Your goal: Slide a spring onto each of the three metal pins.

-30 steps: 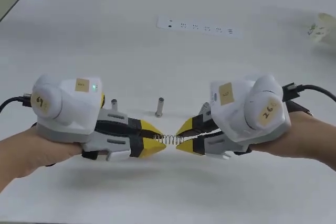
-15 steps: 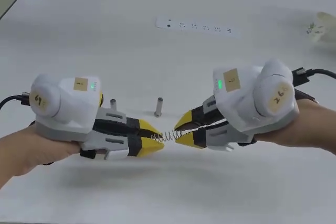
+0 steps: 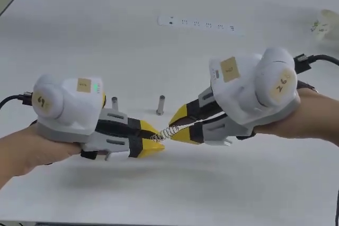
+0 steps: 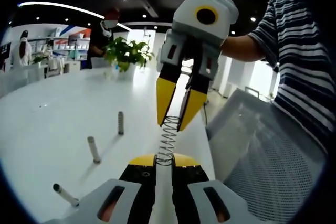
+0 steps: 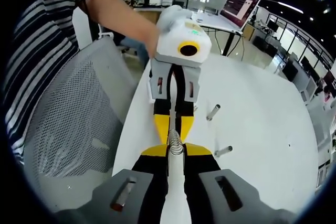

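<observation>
A thin steel spring (image 3: 163, 133) slants between the two grippers just above the white table (image 3: 159, 56). My left gripper (image 3: 157, 143) is shut on its lower end, and the spring (image 4: 167, 141) rises straight out of those yellow jaws. My right gripper (image 3: 178, 126) comes down from the upper right and is shut on the upper end (image 5: 175, 141). Two short metal pins (image 3: 160, 105) (image 3: 114, 103) stand upright just beyond the grippers. In the left gripper view three pins (image 4: 121, 123) (image 4: 93, 149) (image 4: 65, 195) are in a row on the left, all bare.
A white power strip (image 3: 198, 24) lies further back on the table. A crumpled pale object (image 3: 324, 26) sits at the far right edge. A mesh chair back (image 4: 262, 150) and a person's striped sleeve (image 4: 291, 35) are close by the table's near edge.
My right gripper has risen, tilted nose-down and come leftwards toward the left gripper. The spring, level before, now slants up to the right and looks shorter. The left gripper has barely moved.
</observation>
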Demonstrator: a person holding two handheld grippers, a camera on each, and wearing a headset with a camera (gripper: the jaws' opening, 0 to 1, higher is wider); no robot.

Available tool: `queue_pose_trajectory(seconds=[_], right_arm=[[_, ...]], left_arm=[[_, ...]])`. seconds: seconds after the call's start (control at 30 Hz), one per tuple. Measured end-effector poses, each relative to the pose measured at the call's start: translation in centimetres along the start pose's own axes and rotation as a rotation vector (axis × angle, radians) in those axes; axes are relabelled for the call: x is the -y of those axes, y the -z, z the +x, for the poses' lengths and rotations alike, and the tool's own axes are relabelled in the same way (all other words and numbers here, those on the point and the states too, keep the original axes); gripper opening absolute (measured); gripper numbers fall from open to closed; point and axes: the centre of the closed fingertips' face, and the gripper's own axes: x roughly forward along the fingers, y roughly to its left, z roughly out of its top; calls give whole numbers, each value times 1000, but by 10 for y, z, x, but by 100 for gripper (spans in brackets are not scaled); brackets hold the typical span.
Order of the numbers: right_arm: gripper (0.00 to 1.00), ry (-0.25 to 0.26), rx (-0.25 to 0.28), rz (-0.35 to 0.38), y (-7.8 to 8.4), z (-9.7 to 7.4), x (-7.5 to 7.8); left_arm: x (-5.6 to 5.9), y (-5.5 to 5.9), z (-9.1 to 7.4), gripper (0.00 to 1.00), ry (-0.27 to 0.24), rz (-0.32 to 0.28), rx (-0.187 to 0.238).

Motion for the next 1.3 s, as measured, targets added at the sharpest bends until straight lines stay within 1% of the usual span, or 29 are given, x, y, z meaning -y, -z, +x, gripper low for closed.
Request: queue_pose_trajectory(seconds=[0.17, 0.3, 0.37, 0.67, 0.73, 0.87, 0.97, 1.03, 1.13, 1.23, 1.3], right_arm=[[7, 1, 16, -1, -6, 0, 0], [7, -1, 16, -2, -7, 0, 0], [7, -6, 43, 16, -12, 1, 0], [7, 3, 80, 33, -18, 3, 1], [7, 5, 100, 50, -22, 3, 1], [7, 9, 105, 46, -24, 5, 1], [7, 12, 130, 60, -28, 6, 2], [7, 14, 129, 59, -28, 7, 1], [7, 19, 131, 54, -28, 8, 0], [7, 27, 151, 61, -30, 9, 1], [7, 31, 152, 64, -30, 9, 1]], left_arm=[[0, 1, 0, 2, -5, 4, 0], [1, 2, -1, 2, -11, 5, -2], [2, 2, 0, 2, -11, 7, 0], [1, 3, -2, 2, -21, 10, -1], [0, 2, -2, 2, -21, 9, 1], [0, 2, -1, 2, -24, 14, -2], [1, 0, 1, 2, -20, 12, 7], [1, 0, 2, 2, -22, 18, 0], [1, 1, 1, 2, -22, 14, 0], [0, 0, 1, 2, -22, 16, 0], [0, 0, 1, 2, -23, 18, -5]])
